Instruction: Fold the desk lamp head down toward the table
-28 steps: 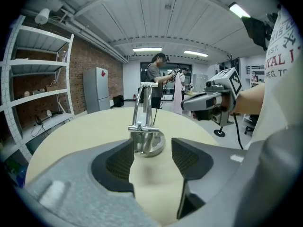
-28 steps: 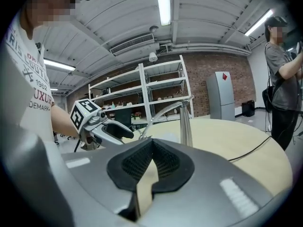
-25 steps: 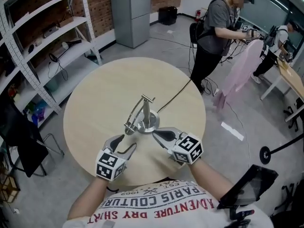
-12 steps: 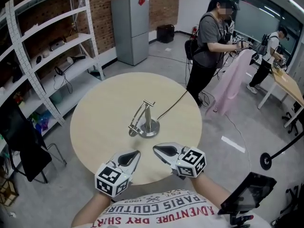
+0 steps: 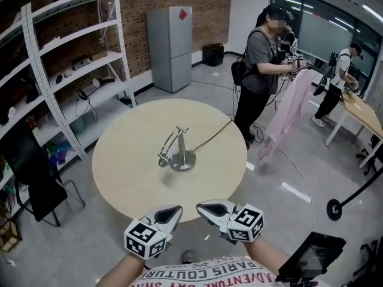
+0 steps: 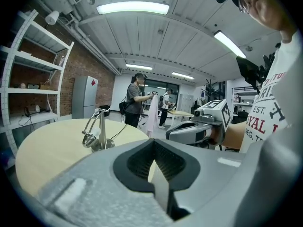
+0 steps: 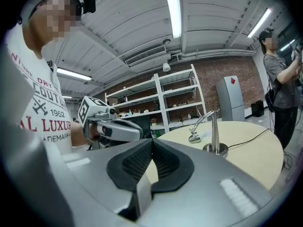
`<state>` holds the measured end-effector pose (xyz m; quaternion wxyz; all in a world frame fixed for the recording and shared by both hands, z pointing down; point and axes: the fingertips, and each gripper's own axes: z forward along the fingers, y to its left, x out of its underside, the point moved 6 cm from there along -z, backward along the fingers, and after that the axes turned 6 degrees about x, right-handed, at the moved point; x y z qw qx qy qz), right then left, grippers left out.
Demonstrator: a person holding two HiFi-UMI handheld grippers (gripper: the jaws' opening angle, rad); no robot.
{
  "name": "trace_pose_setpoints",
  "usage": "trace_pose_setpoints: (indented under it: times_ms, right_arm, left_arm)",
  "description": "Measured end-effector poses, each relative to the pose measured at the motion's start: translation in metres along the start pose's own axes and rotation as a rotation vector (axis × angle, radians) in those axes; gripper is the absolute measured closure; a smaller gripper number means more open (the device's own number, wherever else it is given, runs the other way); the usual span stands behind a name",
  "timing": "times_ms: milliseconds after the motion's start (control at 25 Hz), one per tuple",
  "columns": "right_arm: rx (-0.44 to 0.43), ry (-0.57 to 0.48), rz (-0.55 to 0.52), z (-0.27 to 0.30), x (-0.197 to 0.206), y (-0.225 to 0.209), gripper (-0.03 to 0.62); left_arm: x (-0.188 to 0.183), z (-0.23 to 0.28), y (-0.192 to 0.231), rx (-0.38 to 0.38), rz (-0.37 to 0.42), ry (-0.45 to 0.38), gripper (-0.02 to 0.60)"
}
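Chrome desk lamp, head folded down, upright post

Left claw and right claw are drawn back from the lamp to the table edge; the left's jaws have just closed, empty.

round table, pale wood top, ahead of and below the left gripper and right gripper; near rim close by their tips.
on it:
- one desk lamp, chrome; round base near the table's middle, well ahead of both tips; head hanging low on the left gripper's side of the base.
- one black cable, running from the base away from the grippers and over the far rim.
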<state>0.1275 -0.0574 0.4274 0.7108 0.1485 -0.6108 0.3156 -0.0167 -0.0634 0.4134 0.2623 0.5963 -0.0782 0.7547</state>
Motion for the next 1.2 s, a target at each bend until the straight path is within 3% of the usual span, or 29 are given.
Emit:
trace_pose_setpoints:
  times_ms: [440, 1200]
  right_arm:
    - [-0.016, -0.066, -0.019, -0.058, -0.003, 0.071, 0.591]
    - [0.016, -0.075, -0.029, -0.101, 0.006, 0.097, 0.591]
  left_arm:
    - [0.008, -0.043, -0.082, -0.025, 0.021, -0.035, 0.581]
    - [0.018, -0.049, -0.118, -0.023, 0.036, -0.05, 0.581]
